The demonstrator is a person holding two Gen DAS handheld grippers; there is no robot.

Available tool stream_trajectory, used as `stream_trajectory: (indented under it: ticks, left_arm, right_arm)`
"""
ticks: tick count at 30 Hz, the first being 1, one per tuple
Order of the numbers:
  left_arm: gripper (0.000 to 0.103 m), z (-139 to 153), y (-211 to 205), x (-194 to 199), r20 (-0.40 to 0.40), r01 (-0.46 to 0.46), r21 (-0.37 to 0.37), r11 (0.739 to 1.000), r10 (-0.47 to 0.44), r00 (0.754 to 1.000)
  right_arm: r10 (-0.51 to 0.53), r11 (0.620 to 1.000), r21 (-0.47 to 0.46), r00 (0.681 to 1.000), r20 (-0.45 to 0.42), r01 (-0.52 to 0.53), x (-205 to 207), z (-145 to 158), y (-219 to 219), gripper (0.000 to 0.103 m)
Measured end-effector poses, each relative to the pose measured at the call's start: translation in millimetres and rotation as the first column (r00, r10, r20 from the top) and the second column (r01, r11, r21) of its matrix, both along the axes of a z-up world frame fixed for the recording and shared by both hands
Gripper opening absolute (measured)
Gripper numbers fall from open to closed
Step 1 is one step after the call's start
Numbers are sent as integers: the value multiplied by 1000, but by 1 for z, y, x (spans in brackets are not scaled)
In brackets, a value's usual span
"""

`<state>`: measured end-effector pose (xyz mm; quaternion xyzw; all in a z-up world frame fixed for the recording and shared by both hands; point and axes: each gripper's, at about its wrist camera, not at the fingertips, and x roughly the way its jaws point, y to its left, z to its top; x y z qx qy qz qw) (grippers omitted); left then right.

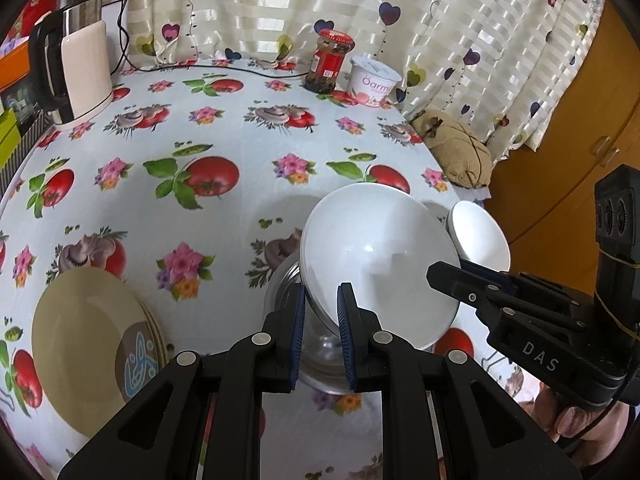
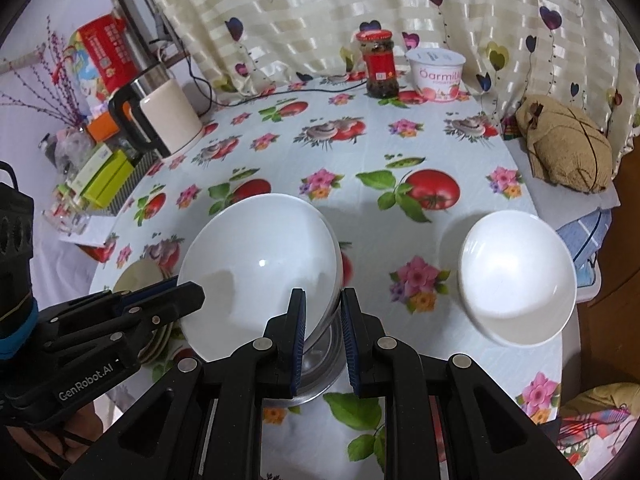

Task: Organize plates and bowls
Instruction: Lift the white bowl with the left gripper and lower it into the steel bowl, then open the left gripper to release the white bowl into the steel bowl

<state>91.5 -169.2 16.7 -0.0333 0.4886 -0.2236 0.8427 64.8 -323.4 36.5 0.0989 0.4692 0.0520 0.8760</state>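
Observation:
A large white bowl (image 1: 376, 264) (image 2: 256, 268) is held by its rim from two sides. My left gripper (image 1: 322, 320) is shut on its near-left rim and shows at the left of the right wrist view (image 2: 192, 292). On the opposite rim my right gripper (image 2: 322, 320) is shut too, and it enters the left wrist view from the right (image 1: 440, 276). A shiny steel bowl (image 1: 320, 364) (image 2: 320, 368) lies directly under the white one, mostly hidden. A smaller white bowl (image 2: 516, 276) (image 1: 480, 236) rests on the table to the right. Stacked beige plates (image 1: 88, 340) sit to the left.
The round table (image 1: 240, 128) has a fruit-print cloth. At the back stand a kettle (image 1: 80, 68), a red-lidded jar (image 1: 328, 60) and a yogurt tub (image 1: 374, 80). A brown pouch (image 2: 564, 144) lies at the right edge. Curtains hang behind; boxes crowd the far left.

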Motion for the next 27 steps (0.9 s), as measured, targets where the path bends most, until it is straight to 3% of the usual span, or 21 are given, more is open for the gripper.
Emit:
stream_trajectory:
  ticks: [27]
  left_arm:
    - [17, -29, 0, -2, -52, 4, 34, 999, -3, 999]
  right_arm:
    - [20, 1000, 9, 996, -87, -19, 1, -36, 3, 18]
